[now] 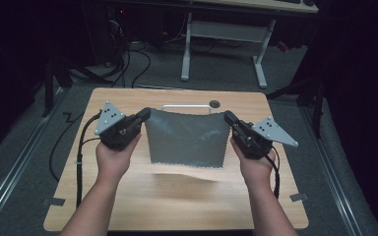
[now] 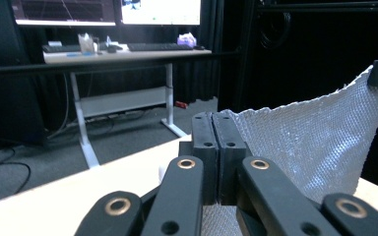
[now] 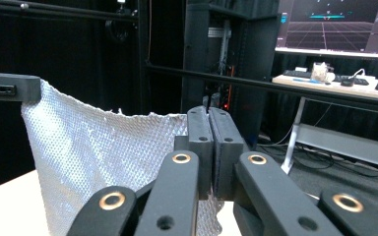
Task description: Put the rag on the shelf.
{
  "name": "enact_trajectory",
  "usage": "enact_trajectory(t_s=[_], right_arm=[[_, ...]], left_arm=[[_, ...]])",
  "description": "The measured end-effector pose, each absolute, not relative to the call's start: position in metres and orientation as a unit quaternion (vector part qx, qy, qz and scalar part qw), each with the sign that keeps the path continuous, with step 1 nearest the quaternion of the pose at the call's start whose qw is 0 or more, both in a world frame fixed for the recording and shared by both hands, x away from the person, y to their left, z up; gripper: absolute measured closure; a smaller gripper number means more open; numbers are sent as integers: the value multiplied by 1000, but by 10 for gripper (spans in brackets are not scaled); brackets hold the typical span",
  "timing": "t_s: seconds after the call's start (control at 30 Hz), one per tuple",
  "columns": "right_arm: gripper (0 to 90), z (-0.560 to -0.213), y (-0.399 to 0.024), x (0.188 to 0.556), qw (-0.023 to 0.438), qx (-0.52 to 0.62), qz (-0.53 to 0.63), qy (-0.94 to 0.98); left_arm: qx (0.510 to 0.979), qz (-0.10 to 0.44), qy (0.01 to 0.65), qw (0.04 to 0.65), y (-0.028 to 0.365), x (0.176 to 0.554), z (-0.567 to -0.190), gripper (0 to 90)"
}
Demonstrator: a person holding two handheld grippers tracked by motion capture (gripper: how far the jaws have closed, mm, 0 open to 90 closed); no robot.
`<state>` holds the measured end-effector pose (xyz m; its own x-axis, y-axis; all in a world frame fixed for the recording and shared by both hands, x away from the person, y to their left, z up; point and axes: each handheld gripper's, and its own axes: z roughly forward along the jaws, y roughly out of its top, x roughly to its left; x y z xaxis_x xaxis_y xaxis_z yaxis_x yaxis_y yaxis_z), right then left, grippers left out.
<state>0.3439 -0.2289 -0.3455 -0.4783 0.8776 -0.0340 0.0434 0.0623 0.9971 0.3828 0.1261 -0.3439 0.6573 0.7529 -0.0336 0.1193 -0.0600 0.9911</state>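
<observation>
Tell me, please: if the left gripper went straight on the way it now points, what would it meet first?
Probably the right gripper. The left gripper points across the table toward it, along the top edge of the grey cloth stretched between them. Depth is hard to judge.

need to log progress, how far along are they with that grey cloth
Done: both top corners are gripped, the left gripper and right gripper each shut on one. In hand: the grey cloth hangs spread between them above the wooden table, its shadow on the wood below it. Left, judging by this: probably laying it down or folding it; no fold shows yet.
</observation>
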Motion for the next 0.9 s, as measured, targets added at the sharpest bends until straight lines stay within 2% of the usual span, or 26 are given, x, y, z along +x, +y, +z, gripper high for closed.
enact_trajectory(t_s=[0.2, 0.63, 0.9], right_arm=[[895, -340, -226, 358, 361, 368, 583, 628], [896, -340, -220, 425, 352, 399, 556, 638], [896, -346, -214, 465, 346, 415, 537, 648]], left_arm=[[677, 273, 328, 600, 126, 404, -340, 898], [671, 280, 353, 589, 120, 464, -347, 899], [685, 279, 379, 556, 117, 501, -355, 898]])
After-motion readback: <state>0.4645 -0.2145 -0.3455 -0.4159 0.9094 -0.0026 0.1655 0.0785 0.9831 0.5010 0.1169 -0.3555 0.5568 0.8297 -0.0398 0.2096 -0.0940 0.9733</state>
